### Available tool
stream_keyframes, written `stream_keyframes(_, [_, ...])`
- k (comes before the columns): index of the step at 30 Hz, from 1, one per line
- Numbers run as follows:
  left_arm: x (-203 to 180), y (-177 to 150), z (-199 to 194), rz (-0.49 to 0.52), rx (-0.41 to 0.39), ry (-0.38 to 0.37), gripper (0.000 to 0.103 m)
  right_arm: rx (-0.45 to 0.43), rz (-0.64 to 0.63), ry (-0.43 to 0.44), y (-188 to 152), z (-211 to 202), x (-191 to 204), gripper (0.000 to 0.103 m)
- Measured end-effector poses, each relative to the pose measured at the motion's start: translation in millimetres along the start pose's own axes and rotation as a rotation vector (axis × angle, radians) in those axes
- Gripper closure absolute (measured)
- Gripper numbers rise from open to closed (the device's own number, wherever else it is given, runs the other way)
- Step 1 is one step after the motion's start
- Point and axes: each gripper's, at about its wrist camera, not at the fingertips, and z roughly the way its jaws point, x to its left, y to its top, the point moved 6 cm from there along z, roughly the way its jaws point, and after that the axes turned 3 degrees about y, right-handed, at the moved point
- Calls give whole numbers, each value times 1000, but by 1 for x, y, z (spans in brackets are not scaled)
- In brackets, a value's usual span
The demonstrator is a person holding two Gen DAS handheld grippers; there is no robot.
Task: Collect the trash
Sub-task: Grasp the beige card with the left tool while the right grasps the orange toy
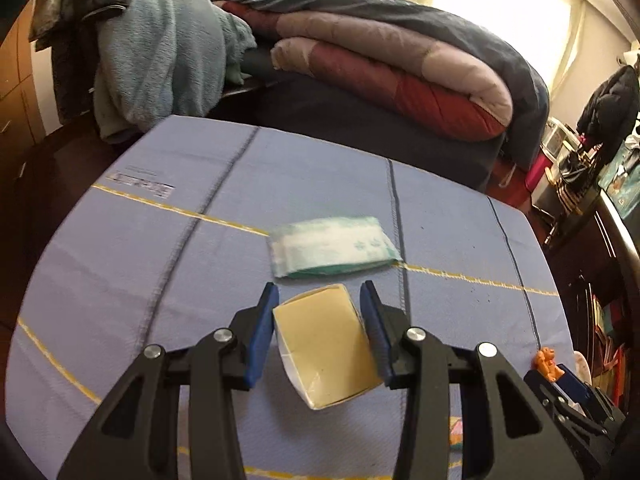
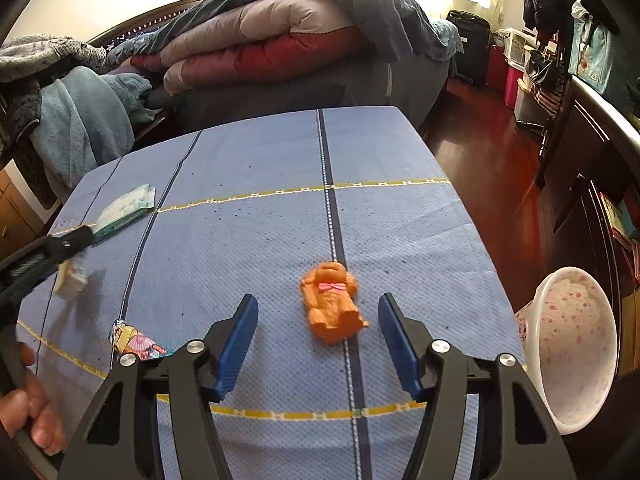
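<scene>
My left gripper (image 1: 320,312) clamps a small open carton (image 1: 326,344) above the blue tablecloth (image 1: 120,260); right gripper (image 2: 318,316) open | orange toy (image 2: 332,304) lies between its jaws, untouched | tissue pack (image 1: 334,250) beyond the carton

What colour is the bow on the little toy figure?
Pink, on the orange toy figure; clearest in the right wrist view.

Woven cloth tablecloth (image 2: 260,240) (matt, blue).

Probably bedroom: bed (image 2: 280,92), folded quilts (image 1: 400,68).
</scene>
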Motion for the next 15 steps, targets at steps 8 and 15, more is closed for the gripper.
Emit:
stream_keyframes(8, [24,1,-14,-29,-5,10,60,-6,-50,-50,-1,5,11,73])
stream_keyframes(15, [37,-5,-33,-40,-12,8,60,3,-55,-34,-15,-8,15,74])
